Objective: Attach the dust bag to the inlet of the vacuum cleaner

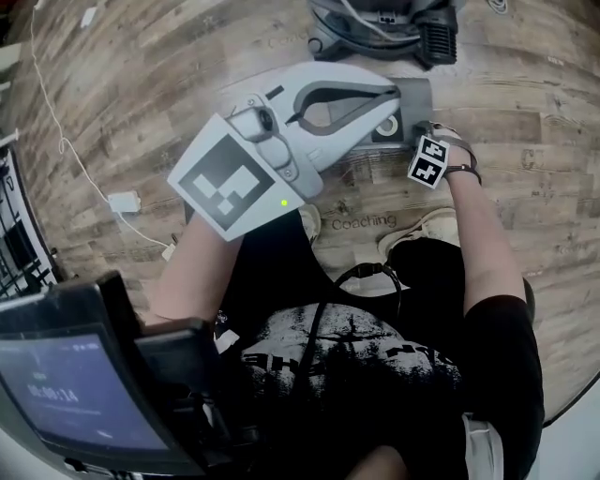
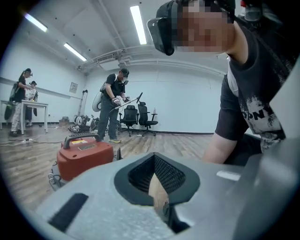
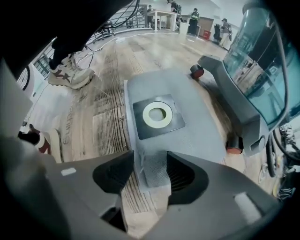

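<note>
A grey dust bag (image 3: 192, 140) lies flat on the wooden floor, its dark collar (image 3: 178, 123) with a pale ring (image 3: 157, 114) facing up. My right gripper (image 3: 150, 176) points down over the bag's near end. It is open, and the bag's edge flap lies between the pads without being pressed. The vacuum cleaner (image 3: 253, 70), with a clear teal canister, stands just right of the bag. In the head view the bag (image 1: 412, 94) lies below the vacuum cleaner (image 1: 384, 23). My left gripper (image 2: 157, 185) is shut and empty, held about level above the bag (image 1: 389, 94).
A red machine (image 2: 84, 157) with a black handle stands on the floor at the left. People (image 2: 115, 103) and office chairs (image 2: 140, 117) are far behind it. A white cable with a plug block (image 1: 122, 200) crosses the floor. The person's shoes (image 1: 427, 230) stand near the bag.
</note>
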The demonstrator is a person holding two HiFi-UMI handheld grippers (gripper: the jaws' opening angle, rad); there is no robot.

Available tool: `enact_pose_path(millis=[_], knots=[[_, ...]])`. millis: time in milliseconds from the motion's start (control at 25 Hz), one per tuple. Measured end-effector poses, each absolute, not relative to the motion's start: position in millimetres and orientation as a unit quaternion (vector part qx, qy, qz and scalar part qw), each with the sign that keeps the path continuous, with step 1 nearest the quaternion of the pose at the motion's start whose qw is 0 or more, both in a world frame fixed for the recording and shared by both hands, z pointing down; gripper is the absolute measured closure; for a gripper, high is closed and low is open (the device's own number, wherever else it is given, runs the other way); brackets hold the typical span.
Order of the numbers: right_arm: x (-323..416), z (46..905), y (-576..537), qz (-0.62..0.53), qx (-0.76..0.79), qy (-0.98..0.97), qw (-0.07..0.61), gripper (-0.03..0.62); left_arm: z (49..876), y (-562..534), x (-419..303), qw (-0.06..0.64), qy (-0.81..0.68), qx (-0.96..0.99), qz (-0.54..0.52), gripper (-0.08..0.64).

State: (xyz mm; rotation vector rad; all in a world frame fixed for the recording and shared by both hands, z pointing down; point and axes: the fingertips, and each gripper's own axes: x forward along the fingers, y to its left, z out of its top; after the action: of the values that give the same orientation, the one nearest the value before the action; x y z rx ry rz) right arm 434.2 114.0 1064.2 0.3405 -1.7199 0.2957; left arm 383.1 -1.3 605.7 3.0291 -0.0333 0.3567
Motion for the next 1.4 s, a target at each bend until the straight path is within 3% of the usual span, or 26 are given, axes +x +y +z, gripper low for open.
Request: enact_pose_path(millis=[120, 400, 480, 1120, 1400], knots=[[442.0, 1073.3, 115.4, 0.141, 0.148, -0.739, 0.641, 0.393, 609.9, -5.1, 380.8, 0.043, -0.015, 0.991, 0.127, 0.560], [436.5, 1080.9, 113.2, 0.114, 0.156, -0.729, 0.657, 0.561, 623.1, -4.9, 377.6, 0.050, -0.019, 0.989, 0.137, 0.560], [438.9, 1085.9, 117.7, 0.111, 0.160, -0.727, 0.659, 0.577, 631.7, -2.0, 381.8, 0.052, -0.014, 0.988, 0.142, 0.560], [429.6, 1010.4, 104.2, 0.117, 0.205, -0.744, 0.625, 0.586, 669.5, -8.7, 382.1, 0.107, 0.025, 0.978, 0.178, 0.560], [425.9, 950.1, 92.2, 0.142, 0.223, -0.774, 0.575, 0.587, 701.2, -8.7, 387.0, 0.100, 0.043, 0.970, 0.216, 0.560]])
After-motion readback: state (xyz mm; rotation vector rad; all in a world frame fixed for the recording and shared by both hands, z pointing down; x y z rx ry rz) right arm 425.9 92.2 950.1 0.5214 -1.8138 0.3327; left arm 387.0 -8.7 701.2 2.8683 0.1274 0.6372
